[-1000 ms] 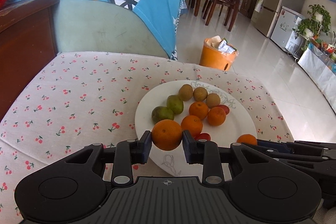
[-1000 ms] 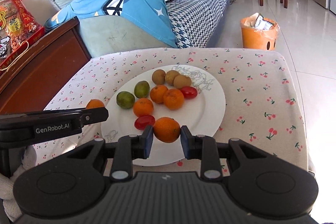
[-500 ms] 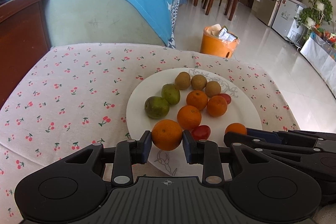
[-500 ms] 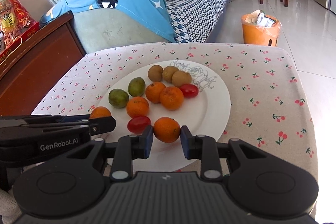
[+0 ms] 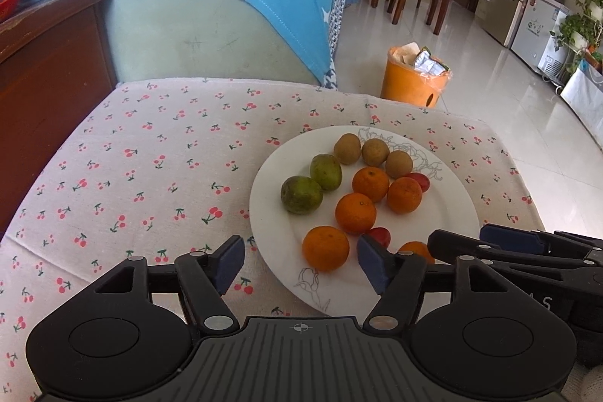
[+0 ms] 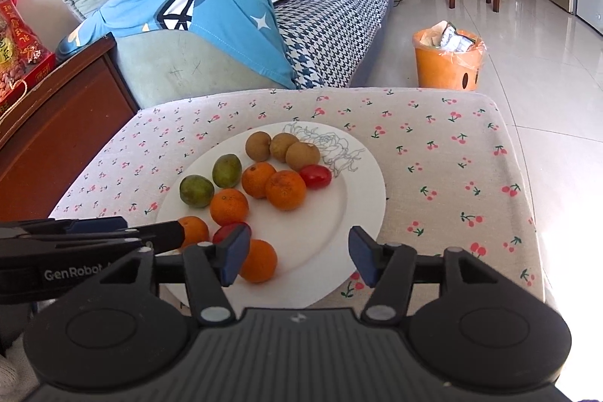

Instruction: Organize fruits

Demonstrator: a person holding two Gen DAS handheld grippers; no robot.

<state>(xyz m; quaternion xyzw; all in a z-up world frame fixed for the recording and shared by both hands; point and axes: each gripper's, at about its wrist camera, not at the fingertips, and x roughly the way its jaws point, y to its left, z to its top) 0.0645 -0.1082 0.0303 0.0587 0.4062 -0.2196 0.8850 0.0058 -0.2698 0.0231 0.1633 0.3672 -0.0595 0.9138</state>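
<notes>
**Fruit gathered on a white plate, both grippers spread wide**

A round white plate (image 6: 361, 183) sat on a counter (image 6: 452, 153) covered by a cherry-print cloth. The fruit lay on it grouped by kind. Three brown kiwis (image 6: 280, 146) formed a short row along the far side, the row's long axis running left to right. Two green fruits (image 6: 211, 180) sat at the left, one nearer than the other. Three oranges (image 6: 284, 190) clustered mid-plate, with a red tomato (image 6: 316, 176) touching the cluster's right side. Two more oranges lay near the plate's near edge: one (image 5: 326, 248) in front of the left hand-held gripper (image 5: 299, 262), the other (image 6: 258, 260) just beside the left finger of the right hand-held gripper (image 6: 299, 253). A second red tomato (image 5: 380, 236) sat between them. Being round, the oranges showed no clear pointing direction.

Both grippers were spread apart, holding nothing. Beyond the counter stood a sofa draped in a blue cloth (image 6: 211, 6), and an orange bin (image 6: 448, 61) on the tiled floor.
</notes>
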